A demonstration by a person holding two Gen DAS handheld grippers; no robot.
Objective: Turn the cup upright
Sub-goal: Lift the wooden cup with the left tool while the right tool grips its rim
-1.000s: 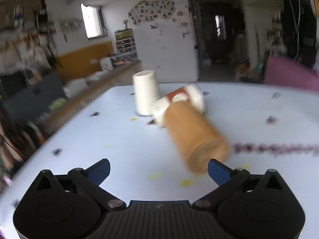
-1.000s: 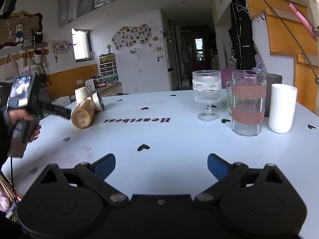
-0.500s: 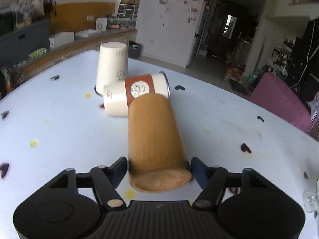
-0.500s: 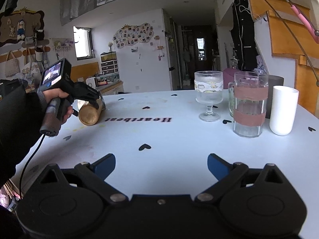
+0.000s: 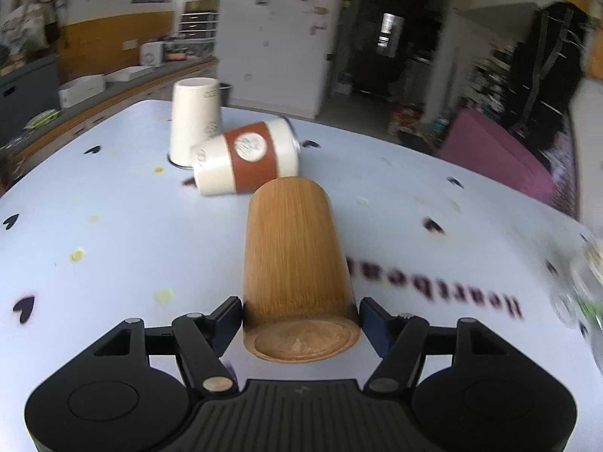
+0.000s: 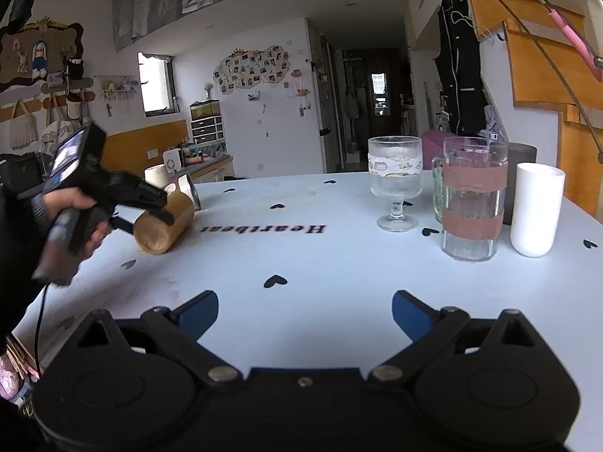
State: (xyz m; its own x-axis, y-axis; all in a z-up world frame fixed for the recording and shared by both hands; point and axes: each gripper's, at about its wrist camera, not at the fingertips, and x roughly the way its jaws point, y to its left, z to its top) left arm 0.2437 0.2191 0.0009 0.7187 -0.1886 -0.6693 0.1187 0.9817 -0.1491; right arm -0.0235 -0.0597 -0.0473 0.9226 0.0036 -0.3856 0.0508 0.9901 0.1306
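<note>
In the lower middle, the wooden cup lay sideways on the table. The left gripper jaws pinched its bottom end. Next I think it must tip up. The right gripper jaws were spread.

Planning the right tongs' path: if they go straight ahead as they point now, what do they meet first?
Probably nothing close. The right tongs stand open over bare table, aimed between the wooden cup on the left and the stemmed glass on the right. Depth is hard to judge.
</note>
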